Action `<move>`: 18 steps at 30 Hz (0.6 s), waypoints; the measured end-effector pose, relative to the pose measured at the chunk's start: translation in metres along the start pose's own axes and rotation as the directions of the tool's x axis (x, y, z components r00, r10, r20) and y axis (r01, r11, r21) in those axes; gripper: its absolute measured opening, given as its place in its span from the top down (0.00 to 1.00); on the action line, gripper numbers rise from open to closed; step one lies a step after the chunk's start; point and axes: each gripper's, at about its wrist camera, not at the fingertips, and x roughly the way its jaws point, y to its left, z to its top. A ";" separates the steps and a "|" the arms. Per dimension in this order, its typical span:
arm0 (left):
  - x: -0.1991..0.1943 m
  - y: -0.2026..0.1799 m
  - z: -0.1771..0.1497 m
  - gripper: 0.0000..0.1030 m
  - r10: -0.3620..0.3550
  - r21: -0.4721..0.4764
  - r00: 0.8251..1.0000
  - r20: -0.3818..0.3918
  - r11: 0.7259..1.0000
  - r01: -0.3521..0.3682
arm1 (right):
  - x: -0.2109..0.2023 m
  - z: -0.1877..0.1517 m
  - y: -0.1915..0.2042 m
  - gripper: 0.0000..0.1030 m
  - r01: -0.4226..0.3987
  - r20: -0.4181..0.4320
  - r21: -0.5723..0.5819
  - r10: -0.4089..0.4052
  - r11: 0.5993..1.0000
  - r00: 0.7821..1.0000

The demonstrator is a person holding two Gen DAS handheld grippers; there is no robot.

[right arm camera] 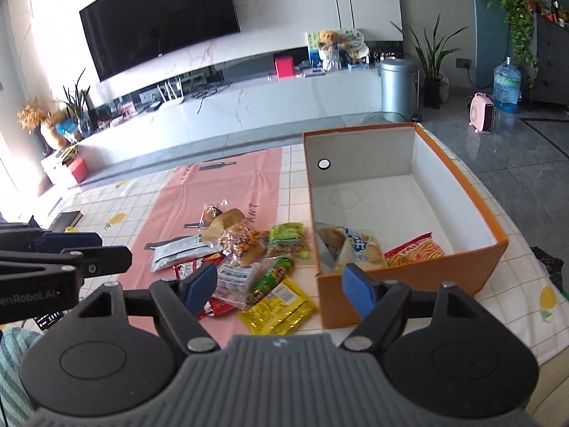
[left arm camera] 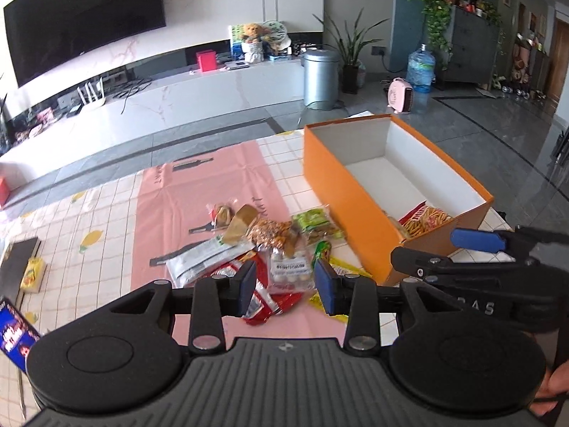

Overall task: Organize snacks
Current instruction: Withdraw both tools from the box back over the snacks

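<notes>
A pile of snack packets (left arm camera: pixel 270 249) lies on the pink mat, also in the right wrist view (right arm camera: pixel 249 259). An orange box (left arm camera: pixel 359 220) stands to its right, also in the right wrist view (right arm camera: pixel 409 277). It holds a red packet of sticks (right arm camera: pixel 416 251) and a white bread packet (right arm camera: pixel 355 249). My left gripper (left arm camera: pixel 286 286) is open and empty above a clear packet of white balls (left arm camera: pixel 288 270). My right gripper (right arm camera: pixel 281 284) is open and empty above a yellow packet (right arm camera: pixel 281 307) and a green packet (right arm camera: pixel 270 277), by the box's near corner.
The table has a checked cloth (right arm camera: pixel 526 299) with a pink mat (left arm camera: pixel 199 192). A yellow item (left arm camera: pixel 33 274) and a dark box (left arm camera: pixel 16 267) lie at the left. A phone (left arm camera: pixel 16 334) lies at the near left edge. A TV bench and a bin (left arm camera: pixel 320 78) stand beyond the table.
</notes>
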 end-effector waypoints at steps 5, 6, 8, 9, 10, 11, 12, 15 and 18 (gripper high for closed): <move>0.012 0.018 -0.012 0.57 0.018 -0.047 0.999 -0.037 0.999 -0.019 | 0.016 -0.020 0.013 0.34 0.004 -0.006 0.035 -0.004 0.999 1.000; 0.014 0.021 -0.014 0.57 0.029 -0.051 0.999 -0.040 0.998 -0.031 | 0.020 -0.022 0.015 0.34 -0.002 -0.019 0.040 0.003 0.999 1.000; 0.017 0.029 -0.017 0.57 0.030 -0.065 0.999 -0.042 0.997 -0.032 | 0.028 -0.025 0.019 0.34 -0.009 -0.044 0.046 0.011 0.999 0.999; 0.018 0.033 -0.018 0.56 0.025 -0.077 0.999 -0.044 0.997 -0.028 | 0.032 -0.025 0.022 0.34 -0.010 -0.054 0.044 0.012 0.999 0.998; 0.021 0.037 -0.018 0.56 0.020 -0.092 0.999 -0.046 0.995 -0.025 | 0.036 -0.024 0.024 0.34 -0.009 -0.061 0.041 0.012 0.999 0.998; 0.023 0.040 -0.019 0.56 0.018 -0.102 0.999 -0.049 0.995 -0.023 | 0.040 -0.026 0.027 0.34 -0.008 -0.068 0.036 0.010 0.999 0.998; 0.026 0.044 -0.018 0.56 0.015 -0.110 0.999 -0.053 0.994 -0.020 | 0.045 -0.025 0.029 0.34 -0.008 -0.074 0.033 0.010 0.999 0.997; 0.035 0.054 -0.017 0.56 0.008 -0.137 0.998 -0.067 0.990 -0.017 | 0.057 -0.021 0.035 0.34 -0.014 -0.094 0.034 0.017 0.999 0.995; 0.045 0.068 -0.017 0.56 -0.036 -0.193 0.996 -0.077 0.981 0.021 | 0.071 -0.018 0.042 0.34 -0.015 -0.105 0.020 0.017 1.000 0.994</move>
